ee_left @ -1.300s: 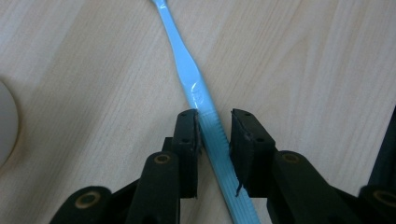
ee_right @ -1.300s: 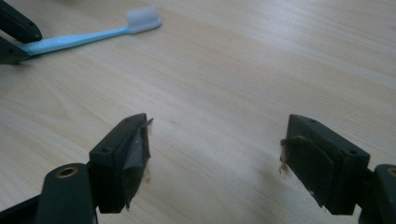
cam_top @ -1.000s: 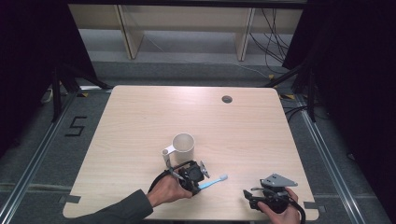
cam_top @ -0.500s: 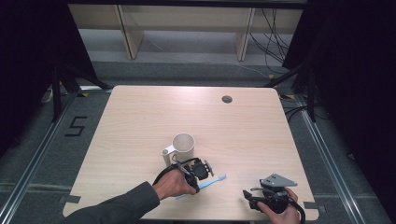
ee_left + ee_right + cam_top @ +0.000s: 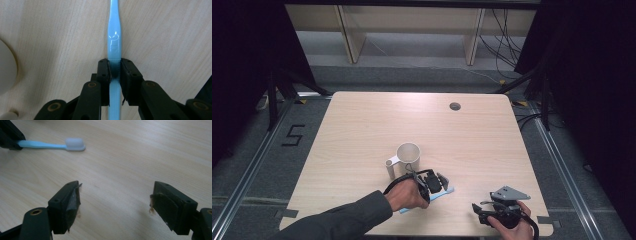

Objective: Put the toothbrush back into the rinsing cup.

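Beside the mug [image 5: 408, 154], left gripper [image 5: 435, 182] clamps toothbrush [image 5: 114, 45].

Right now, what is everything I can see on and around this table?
Toothbrush: one, light blue with a white head, near edge, clamped by its handle.
Mug: one, cream, just behind the toothbrush.
Table: one, pale wood, with a round hole at its far side.
Shelving: one unit, beige, behind the table.
Left gripper: one, black, shut on the toothbrush.
Right gripper: one, black, jaws open over bare wood.
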Tool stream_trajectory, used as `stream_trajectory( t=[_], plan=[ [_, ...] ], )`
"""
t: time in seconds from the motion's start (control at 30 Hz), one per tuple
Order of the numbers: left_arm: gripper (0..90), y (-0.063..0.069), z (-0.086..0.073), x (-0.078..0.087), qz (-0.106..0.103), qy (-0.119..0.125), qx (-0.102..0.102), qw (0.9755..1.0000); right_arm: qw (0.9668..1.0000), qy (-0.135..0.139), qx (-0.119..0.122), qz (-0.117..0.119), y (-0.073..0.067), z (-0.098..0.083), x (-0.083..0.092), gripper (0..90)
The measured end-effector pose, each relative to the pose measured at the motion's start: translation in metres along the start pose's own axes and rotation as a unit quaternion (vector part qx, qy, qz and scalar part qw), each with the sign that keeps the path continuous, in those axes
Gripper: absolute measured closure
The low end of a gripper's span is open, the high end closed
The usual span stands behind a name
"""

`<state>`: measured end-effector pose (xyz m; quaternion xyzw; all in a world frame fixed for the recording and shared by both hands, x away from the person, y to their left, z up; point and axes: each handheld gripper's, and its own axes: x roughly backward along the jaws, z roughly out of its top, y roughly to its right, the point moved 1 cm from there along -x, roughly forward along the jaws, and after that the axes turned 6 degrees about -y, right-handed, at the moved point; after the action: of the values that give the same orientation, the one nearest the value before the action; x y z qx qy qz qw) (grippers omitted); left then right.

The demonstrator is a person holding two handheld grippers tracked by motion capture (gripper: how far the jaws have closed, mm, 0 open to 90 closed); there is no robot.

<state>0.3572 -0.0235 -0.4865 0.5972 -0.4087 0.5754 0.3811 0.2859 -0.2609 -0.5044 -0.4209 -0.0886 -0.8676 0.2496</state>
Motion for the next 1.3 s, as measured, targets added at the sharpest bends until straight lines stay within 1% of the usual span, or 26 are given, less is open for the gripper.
stream_trajectory(
  t=[0.07, 0.1, 0.2, 0.33, 0.5, 0.53, 0.57, 0.6, 0.63, 0.7, 0.73, 0.77, 0.83, 0.87, 0.9, 0.93, 0.97, 1.0, 1.07, 1.1, 1.13, 1.17, 1.2, 1.23, 1.27, 1.3],
  plan=[
    [77.0, 0.0, 0.0, 0.0, 0.003, 0.0, -0.004, 1.0, 1.0, 0.002, 0.001, 0.0, 0.0, 0.0, 0.0, 23.6],
    [77.1, 0.0, 0.0, 0.0, 0.004, -0.001, -0.005, 1.0, 0.9999, -0.003, -0.012, 0.002, -0.001, 0.001, 0.001, 23.6],
    [77.7, 0.002, 0.001, 0.0, 0.008, -0.005, -0.008, 0.9999, 1.0, 0.0, 0.0, -0.002, 0.0, 0.0, 0.0, 23.7],
    [78.2, 0.006, 0.002, 0.0, 0.024, -0.013, -0.027, 0.9993, 1.0, 0.002, 0.0, 0.0, 0.0, 0.001, 0.0, 23.9],
    [78.4, 0.004, 0.0, 0.0, 0.014, -0.005, -0.034, 0.9993, 1.0, 0.0, -0.003, -0.005, 0.001, 0.001, 0.002, 24.1],
    [78.4, 0.004, -0.001, 0.0, 0.011, -0.002, -0.034, 0.9994, 1.0, 0.002, -0.002, 0.001, 0.002, 0.001, 0.001, 24.1],
    [78.4, 0.003, -0.003, 0.001, 0.01, -0.001, -0.036, 0.9993, 0.9999, 0.01, 0.01, -0.003, 0.003, 0.001, 0.001, 24.1],
    [78.4, 0.002, -0.004, 0.001, 0.01, 0.005, -0.034, 0.9994, 0.9999, 0.01, 0.01, -0.003, 0.003, 0.001, 0.001, 24.1],
    [78.4, 0.001, -0.005, 0.003, 0.008, 0.008, -0.033, 0.9994, 1.0, 0.006, -0.004, -0.001, 0.002, 0.001, 0.001, 24.1],
    [78.5, -0.003, -0.008, 0.009, 0.009, 0.025, -0.029, 0.9992, 1.0, 0.008, -0.002, -0.002, 0.002, 0.0, 0.001, 24.2],
    [78.5, -0.005, -0.01, 0.013, 0.005, 0.035, -0.027, 0.999, 0.9999, 0.01, 0.01, -0.005, 0.004, 0.001, 0.001, 24.2],
    [78.5, -0.006, -0.012, 0.017, 0.002, 0.052, -0.025, 0.9983, 0.9999, 0.01, 0.01, -0.005, 0.004, 0.001, 0.001, 24.2],
    [78.4, -0.008, -0.018, 0.026, -0.001, 0.078, -0.021, 0.9967, 0.9999, 0.003, -0.013, 0.001, 0.001, 0.001, 0.002, 24.2],
    [78.5, -0.008, -0.022, 0.03, 0.002, 0.1, -0.015, 0.9949, 0.9999, 0.01, 0.011, -0.007, 0.004, 0.001, 0.0, 24.2],
    [78.5, -0.008, -0.024, 0.032, 0.004, 0.109, -0.012, 0.9939, 0.9999, 0.01, 0.011, -0.007, 0.004, 0.001, 0.0, 24.2],
    [78.4, -0.01, -0.028, 0.038, -0.001, 0.128, -0.011, 0.9917, 1.0, 0.008, 0.001, -0.003, 0.003, 0.001, 0.001, 24.1],
    [78.4, -0.009, -0.032, 0.043, -0.008, 0.147, 0.001, 0.989, 1.0, 0.004, -0.003, -0.005, 0.003, 0.001, 0.002, 24.2],
    [78.4, -0.014, -0.04, 0.051, -0.004, 0.18, 0.004, 0.9836, 1.0, 0.005, -0.001, -0.006, 0.003, 0.001, 0.002, 24.2],
    [78.4, -0.018, -0.048, 0.059, -0.012, 0.21, 0.012, 0.9776, 0.9998, 0.013, 0.007, -0.008, 0.004, 0.0, 0.001, 24.2],
    [78.4, -0.018, -0.048, 0.059, -0.012, 0.21, 0.012, 0.9776, 0.9999, 0.006, -0.013, -0.002, 0.002, 0.001, 0.002, 24.2],
    [78.4, -0.023, -0.056, 0.067, -0.005, 0.256, 0.024, 0.9664, 0.9999, 0.006, -0.007, -0.003, 0.003, 0.001, 0.002, 24.1],
    [78.4, -0.025, -0.06, 0.071, -0.008, 0.275, 0.034, 0.9607, 0.9999, 0.01, -0.005, -0.001, 0.003, 0.001, 0.001, 24.2],
    [78.4, -0.025, -0.06, 0.071, -0.008, 0.275, 0.034, 0.9607, 0.9999, 0.013, 0.007, -0.004, 0.005, 0.001, 0.0, 24.1],
    [78.4, -0.025, -0.064, 0.075, -0.006, 0.293, 0.038, 0.9553, 0.9999, 0.01, 0.001, -0.002, 0.005, 0.001, 0.0, 24.1],
    [78.4, -0.026, -0.07, 0.082, -0.004, 0.331, 0.047, 0.9423, 0.9999, 0.01, -0.002, -0.005, 0.005, 0.001, 0.001, 24.1],
    [78.4, -0.026, -0.07, 0.082, -0.004, 0.331, 0.047, 0.9423, 0.9999, 0.01, -0.002, -0.005, 0.005, 0.001, 0.001, 24.1]
  ],
)
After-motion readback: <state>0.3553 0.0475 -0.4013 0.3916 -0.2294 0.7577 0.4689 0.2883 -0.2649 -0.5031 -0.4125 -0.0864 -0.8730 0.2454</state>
